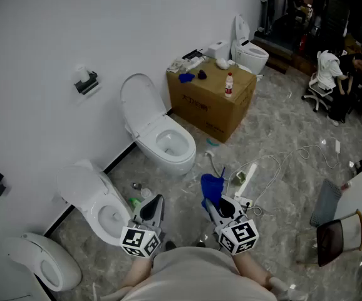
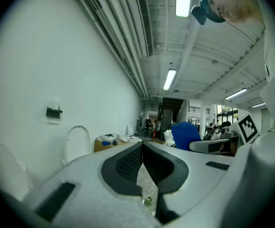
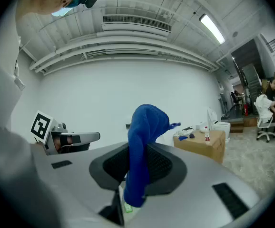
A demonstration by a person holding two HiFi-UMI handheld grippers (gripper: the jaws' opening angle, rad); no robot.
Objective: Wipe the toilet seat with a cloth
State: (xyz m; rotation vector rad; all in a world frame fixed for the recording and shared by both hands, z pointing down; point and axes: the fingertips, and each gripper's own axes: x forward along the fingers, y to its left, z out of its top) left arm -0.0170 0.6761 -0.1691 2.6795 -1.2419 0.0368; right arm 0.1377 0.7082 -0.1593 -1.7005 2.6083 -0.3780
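My right gripper (image 1: 210,200) is shut on a blue cloth (image 1: 212,185), which sticks up between its jaws in the right gripper view (image 3: 144,146). To its left my left gripper (image 1: 155,203) is shut with nothing in it; its jaws meet at the tips (image 2: 142,145). Both are held close to the person's body, above the floor. A white toilet (image 1: 161,138) with its lid up stands by the wall ahead. A second white toilet (image 1: 99,204) with its lid up is just left of the left gripper.
A third toilet (image 1: 40,260) sits at the lower left. A cardboard box (image 1: 210,98) with a bottle (image 1: 228,84) and small items stands beyond the middle toilet. Cables and a white power strip (image 1: 247,179) lie on the marble floor. A chair (image 1: 336,237) is at right.
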